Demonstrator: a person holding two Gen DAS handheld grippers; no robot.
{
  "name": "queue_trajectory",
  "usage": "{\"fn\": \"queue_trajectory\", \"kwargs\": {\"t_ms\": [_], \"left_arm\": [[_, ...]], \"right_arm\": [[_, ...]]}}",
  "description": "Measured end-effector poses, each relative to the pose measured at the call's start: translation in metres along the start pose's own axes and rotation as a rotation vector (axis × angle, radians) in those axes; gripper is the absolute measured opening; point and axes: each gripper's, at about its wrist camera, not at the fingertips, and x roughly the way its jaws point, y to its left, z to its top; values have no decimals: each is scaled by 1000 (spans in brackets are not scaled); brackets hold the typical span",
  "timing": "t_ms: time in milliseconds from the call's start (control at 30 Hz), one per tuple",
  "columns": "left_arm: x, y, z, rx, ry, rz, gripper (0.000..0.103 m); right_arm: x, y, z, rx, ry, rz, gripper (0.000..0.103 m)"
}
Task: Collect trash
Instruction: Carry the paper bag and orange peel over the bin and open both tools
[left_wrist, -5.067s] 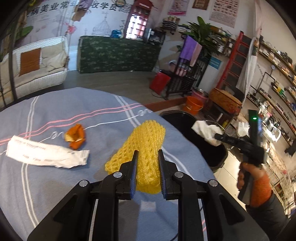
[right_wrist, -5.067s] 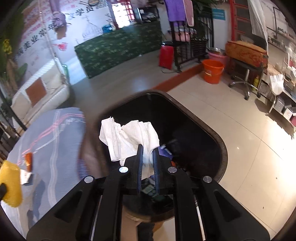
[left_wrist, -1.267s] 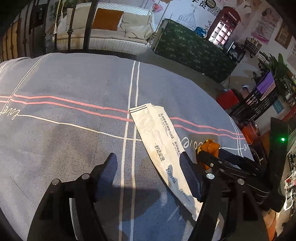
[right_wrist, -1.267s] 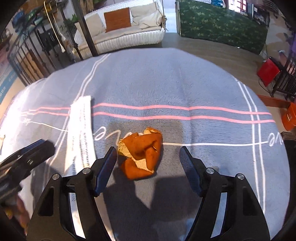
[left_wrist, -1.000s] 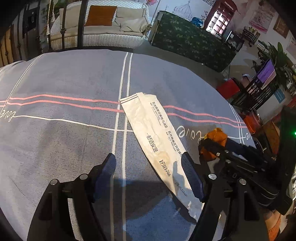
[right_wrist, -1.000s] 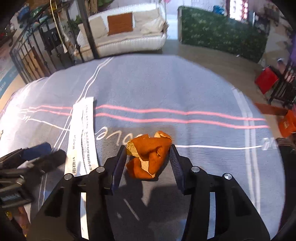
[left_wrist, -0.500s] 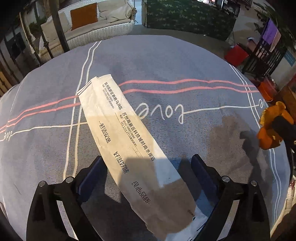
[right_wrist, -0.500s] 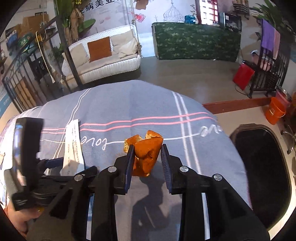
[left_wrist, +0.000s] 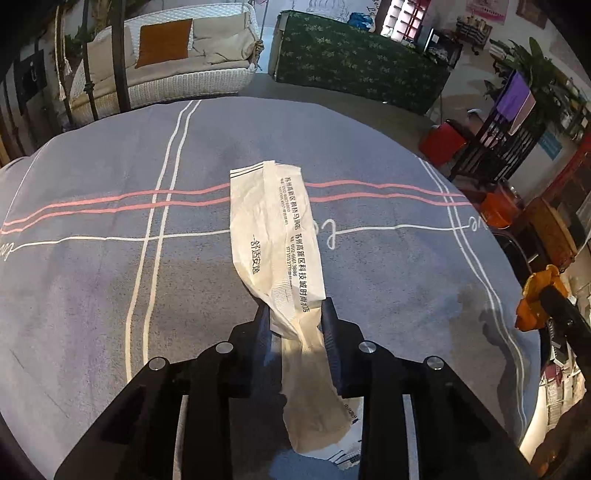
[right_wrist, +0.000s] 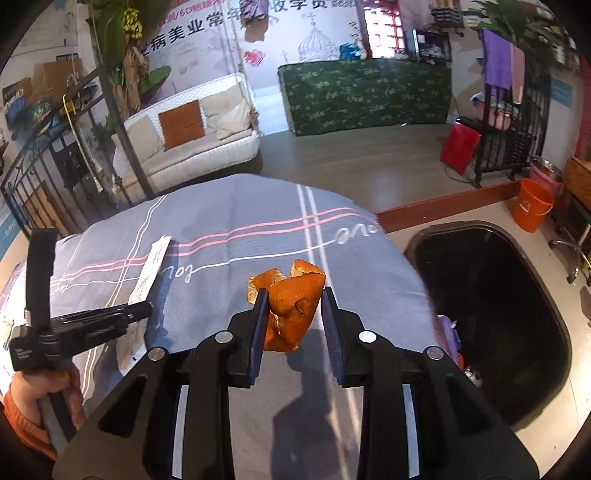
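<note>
Orange peel (right_wrist: 291, 306) pinched aloft in right claw (right_wrist: 291, 314), above bench (right_wrist: 221, 229) beside black bin (right_wrist: 491, 314). Printed paper wrapper (left_wrist: 277, 236) flat on bench, near end nipped by left claw (left_wrist: 295, 317). Best lifted wrapper clear before swinging binward, grips kept firm.

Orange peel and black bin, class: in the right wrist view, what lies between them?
Only bare grey tablecloth and its edge separate the orange peel, held in the right gripper, from the black bin.
</note>
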Motion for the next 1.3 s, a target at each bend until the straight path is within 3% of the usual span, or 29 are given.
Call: {"fn": "queue_trajectory", "kwargs": {"t_ms": [300, 433, 733, 800, 867, 1300], "left_arm": [[-39, -94, -18, 144, -117, -206, 27], [-40, -140, -24, 237, -120, -286, 27], [-19, -211, -24, 385, -78, -393, 27], [-14, -222, -21, 397, -63, -413, 27], [-9, -230, -22, 417, -46, -423, 27], [24, -280, -21, 485, 7, -425, 27]], "right_arm": [[-42, -58, -19, 40, -67, -113, 30], [-50, -99, -25, 73, -60, -206, 30], [-27, -186, -32, 212, 11, -300, 30], [-18, -200, -33, 244, 14, -297, 41], [-12, -210, -36, 257, 10, -326, 79], [-73, -211, -74, 313, -101, -430, 81]]}}
